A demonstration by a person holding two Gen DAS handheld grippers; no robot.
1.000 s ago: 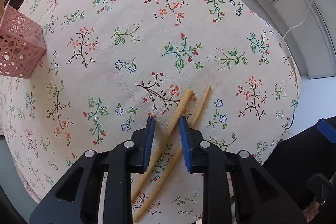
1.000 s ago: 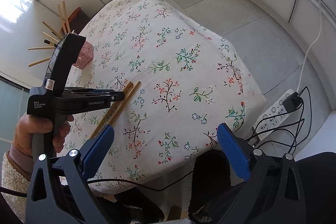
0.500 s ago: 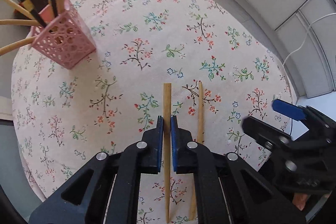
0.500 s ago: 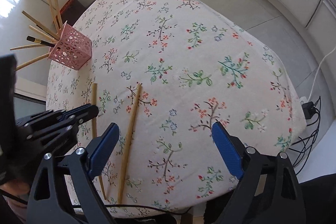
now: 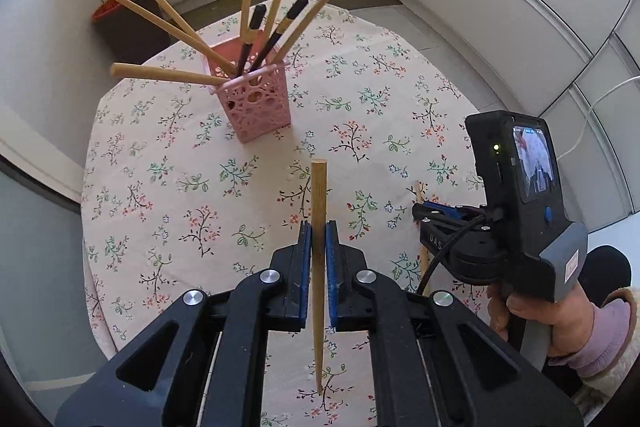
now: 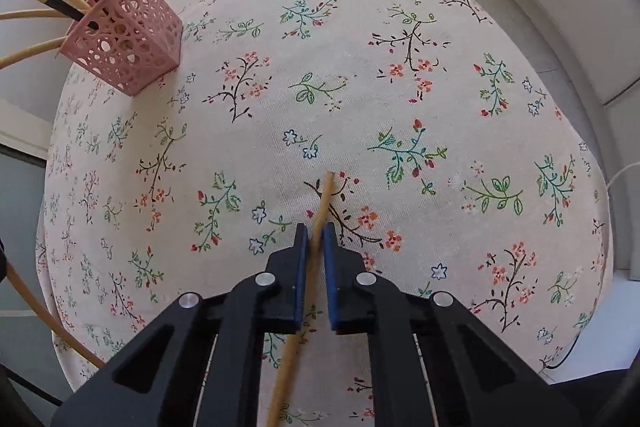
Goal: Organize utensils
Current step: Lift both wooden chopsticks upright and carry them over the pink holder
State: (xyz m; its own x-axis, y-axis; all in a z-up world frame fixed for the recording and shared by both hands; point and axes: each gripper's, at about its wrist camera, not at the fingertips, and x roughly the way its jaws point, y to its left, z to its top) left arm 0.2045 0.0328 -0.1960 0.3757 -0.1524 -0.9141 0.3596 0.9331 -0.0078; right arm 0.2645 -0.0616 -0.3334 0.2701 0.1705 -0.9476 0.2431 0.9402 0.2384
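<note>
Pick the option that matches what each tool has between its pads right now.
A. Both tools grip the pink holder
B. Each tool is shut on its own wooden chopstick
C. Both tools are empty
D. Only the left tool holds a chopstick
B: the left tool clamps one wooden chopstick, and the right tool pinches a second chopstick, while the pink holder stands untouched.

Both grippers: black frames w/ blue pads, silver screws. Right gripper [image 5: 430, 213] has a small screen, black cable; above the pink sleeve [image 5: 600, 343], fleece cuff.
</note>
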